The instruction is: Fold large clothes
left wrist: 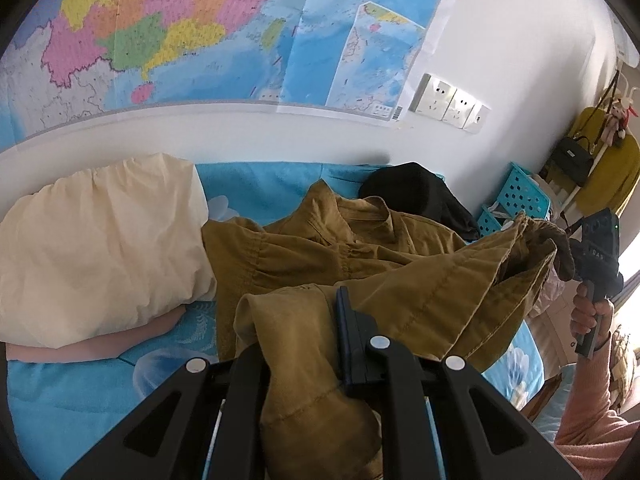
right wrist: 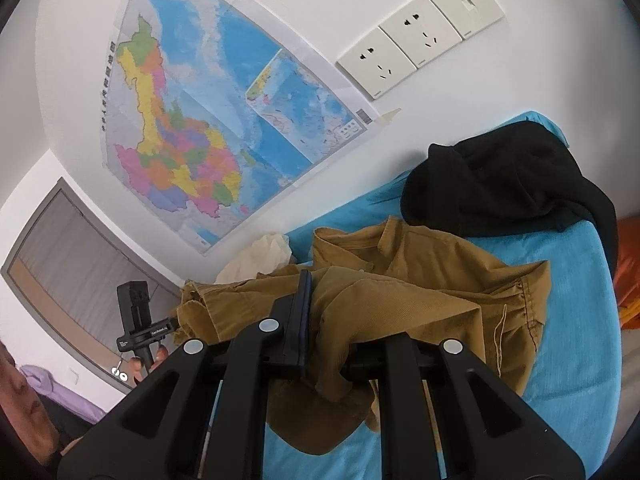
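Brown corduroy shirt lies crumpled on the blue bed sheet, just right of the cream pillow, with the black garment behind it. Left tool clamped on a shirt fold. Right tool clamped on another fold, lifted off the sheet.

I'm working in a home bedroom. A bed with a turquoise floral sheet stands against a white wall, with a cream pillow at one end. A coloured wall map is taped above it, beside a row of wall sockets. In the corner I see a rack hung with a black handbag and a mustard coat, plus turquoise plastic baskets.
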Action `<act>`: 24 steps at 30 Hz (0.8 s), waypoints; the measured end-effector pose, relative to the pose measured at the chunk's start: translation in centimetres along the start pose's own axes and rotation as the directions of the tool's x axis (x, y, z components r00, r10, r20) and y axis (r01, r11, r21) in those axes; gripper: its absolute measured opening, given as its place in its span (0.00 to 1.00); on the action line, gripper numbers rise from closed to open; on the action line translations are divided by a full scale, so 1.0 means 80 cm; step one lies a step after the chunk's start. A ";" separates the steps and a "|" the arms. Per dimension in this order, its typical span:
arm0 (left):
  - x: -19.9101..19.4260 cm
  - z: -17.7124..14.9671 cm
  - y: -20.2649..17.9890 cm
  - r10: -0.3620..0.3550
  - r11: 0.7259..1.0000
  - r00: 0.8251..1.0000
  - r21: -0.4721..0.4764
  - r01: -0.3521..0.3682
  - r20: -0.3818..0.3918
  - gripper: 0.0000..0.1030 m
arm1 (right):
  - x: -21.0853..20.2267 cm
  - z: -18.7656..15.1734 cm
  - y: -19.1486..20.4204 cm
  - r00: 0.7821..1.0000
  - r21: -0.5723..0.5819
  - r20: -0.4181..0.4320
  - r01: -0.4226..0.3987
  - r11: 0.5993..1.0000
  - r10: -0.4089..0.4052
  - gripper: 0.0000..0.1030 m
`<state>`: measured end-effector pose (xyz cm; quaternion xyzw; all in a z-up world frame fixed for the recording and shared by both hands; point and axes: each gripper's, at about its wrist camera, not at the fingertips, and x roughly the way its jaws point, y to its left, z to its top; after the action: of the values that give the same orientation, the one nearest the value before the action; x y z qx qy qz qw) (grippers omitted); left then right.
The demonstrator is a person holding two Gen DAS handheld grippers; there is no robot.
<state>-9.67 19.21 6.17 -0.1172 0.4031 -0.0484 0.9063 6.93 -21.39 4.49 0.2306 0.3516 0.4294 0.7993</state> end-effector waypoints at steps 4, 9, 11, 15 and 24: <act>0.009 0.005 0.004 0.006 1.000 1.000 -0.007 -0.006 -0.017 0.12 | 0.009 0.005 -0.008 1.000 0.015 -0.011 0.015 1.000 -0.015 0.12; 0.021 0.010 0.009 0.016 1.000 0.999 -0.016 -0.017 -0.037 0.12 | 0.022 0.011 -0.017 0.999 0.026 -0.026 0.034 0.999 -0.033 0.12; 0.027 0.012 0.012 0.018 0.999 0.999 -0.026 -0.019 -0.045 0.13 | 0.028 0.013 -0.021 0.999 0.031 -0.033 0.044 0.999 -0.043 0.12; 0.039 0.016 0.018 0.023 0.999 0.998 -0.044 -0.026 -0.066 0.13 | 0.040 0.017 -0.031 0.997 0.043 -0.051 0.058 0.997 -0.056 0.12; 0.069 0.031 0.033 0.033 0.995 0.993 -0.087 -0.043 -0.115 0.13 | 0.068 0.028 -0.052 0.993 0.072 -0.084 0.087 0.994 -0.081 0.12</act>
<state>-4.10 21.22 3.13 -0.1469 0.4579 -0.0198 0.8765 12.92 -19.11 1.17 0.2281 0.4092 0.3907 0.7924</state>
